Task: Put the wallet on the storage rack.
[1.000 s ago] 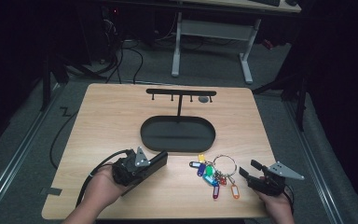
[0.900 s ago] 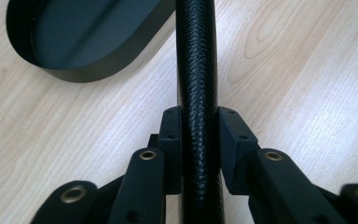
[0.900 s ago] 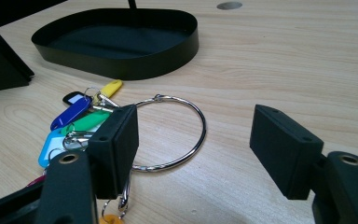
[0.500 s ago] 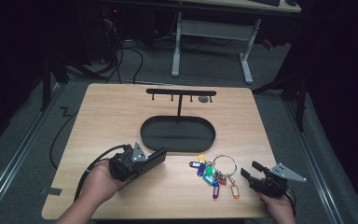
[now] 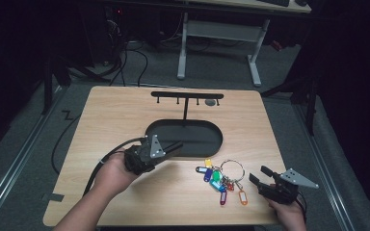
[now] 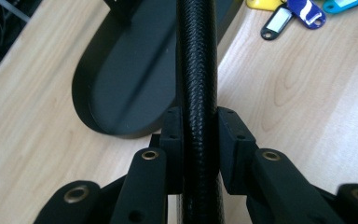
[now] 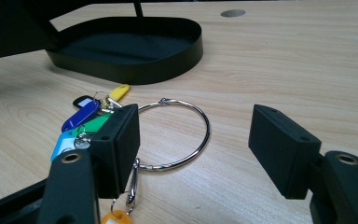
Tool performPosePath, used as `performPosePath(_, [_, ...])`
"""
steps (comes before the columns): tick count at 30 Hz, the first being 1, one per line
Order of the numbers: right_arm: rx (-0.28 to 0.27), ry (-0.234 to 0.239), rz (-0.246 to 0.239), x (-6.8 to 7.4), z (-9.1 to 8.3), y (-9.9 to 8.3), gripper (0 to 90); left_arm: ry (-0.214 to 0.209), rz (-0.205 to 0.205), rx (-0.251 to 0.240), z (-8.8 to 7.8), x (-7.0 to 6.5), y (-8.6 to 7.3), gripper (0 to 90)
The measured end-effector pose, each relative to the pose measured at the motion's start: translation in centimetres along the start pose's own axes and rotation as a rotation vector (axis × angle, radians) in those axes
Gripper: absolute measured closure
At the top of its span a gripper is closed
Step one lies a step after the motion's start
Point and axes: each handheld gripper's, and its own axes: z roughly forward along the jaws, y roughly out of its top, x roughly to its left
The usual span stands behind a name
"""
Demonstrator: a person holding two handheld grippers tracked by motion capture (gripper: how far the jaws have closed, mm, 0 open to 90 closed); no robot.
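A bunch of coloured key tags (image 5: 218, 179) on a big wire ring (image 7: 206, 126) lies on the wooden table, front right of a black oval tray (image 5: 197, 137). My right gripper (image 5: 258, 174) rests just right of the keys and stands open. In the right gripper view (image 7: 193, 126) the ring lies between and beyond its jaws, with the tags (image 7: 81, 115) behind the left pad. My left gripper (image 5: 175, 148) hovers at the tray's near left rim. In the left gripper view (image 6: 198, 126) it is shut on a black braided cable (image 6: 196, 70), and beyond it are the tray (image 6: 121, 79) and tags (image 6: 303, 11).
A black hook rack (image 5: 188, 95) rises on a post from the tray's far side. A round hole (image 5: 211, 102) marks the tabletop behind it. A grey desk frame and cables occupy the floor beyond the table. Bare wood (image 5: 115, 115) lies left of the tray.
My left gripper has moved forward and a little right, up to the tray's near rim. The right gripper and the keys have hardly shifted.
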Motion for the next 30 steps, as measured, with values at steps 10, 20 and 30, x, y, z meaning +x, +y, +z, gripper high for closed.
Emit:
performPosePath(10, [-0.006,-0.009,0.002,-0.1,-0.2,0.0,34.1,0.056,0.138,0.004,1.2,0.8,2.5,74.2])
performPosePath(20, [-0.007,-0.007,-0.004,-0.1,-0.3,0.0,34.2,0.103,0.254,-0.004,3.0,0.9,3.8,74.1])
performPosePath(30, [-0.011,-0.005,0.009,-0.2,-0.4,-0.1,34.4,0.120,0.354,-0.025,5.5,1.4,5.8,74.2])
